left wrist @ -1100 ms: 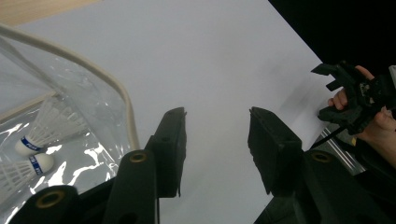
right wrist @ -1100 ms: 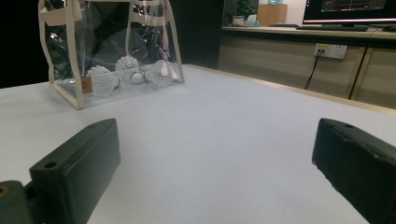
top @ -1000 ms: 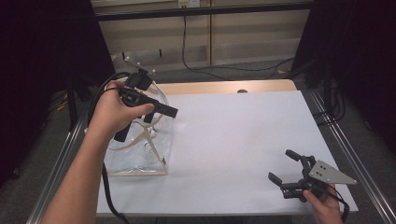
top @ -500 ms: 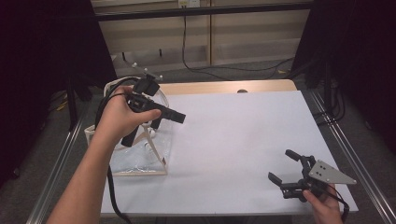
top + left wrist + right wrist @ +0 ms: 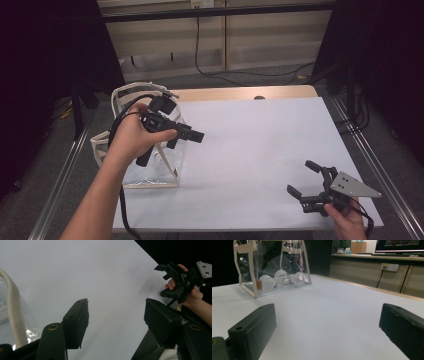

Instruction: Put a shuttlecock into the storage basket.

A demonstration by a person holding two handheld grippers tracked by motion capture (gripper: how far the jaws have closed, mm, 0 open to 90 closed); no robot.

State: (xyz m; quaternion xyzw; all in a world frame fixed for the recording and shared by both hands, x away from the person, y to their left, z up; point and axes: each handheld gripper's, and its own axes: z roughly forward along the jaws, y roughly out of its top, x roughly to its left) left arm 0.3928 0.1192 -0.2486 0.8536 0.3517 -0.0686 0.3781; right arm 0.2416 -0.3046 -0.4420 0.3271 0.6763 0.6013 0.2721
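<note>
High view: left gripper (image 5: 192, 135) up over the clear bag (image 5: 150, 167) at the table's (image 5: 260, 130) left edge, jaws just opening, nothing between them. Right gripper (image 5: 306, 181) low at the near right corner, spread wide, empty.

Left gripper view: jaws parted over bare white table, bag's beige strap (image 5: 15, 315) at left.

Right gripper view: jaws released; bag standing well ahead, three shuttlecocks (image 5: 283, 277) lying inside.
</note>
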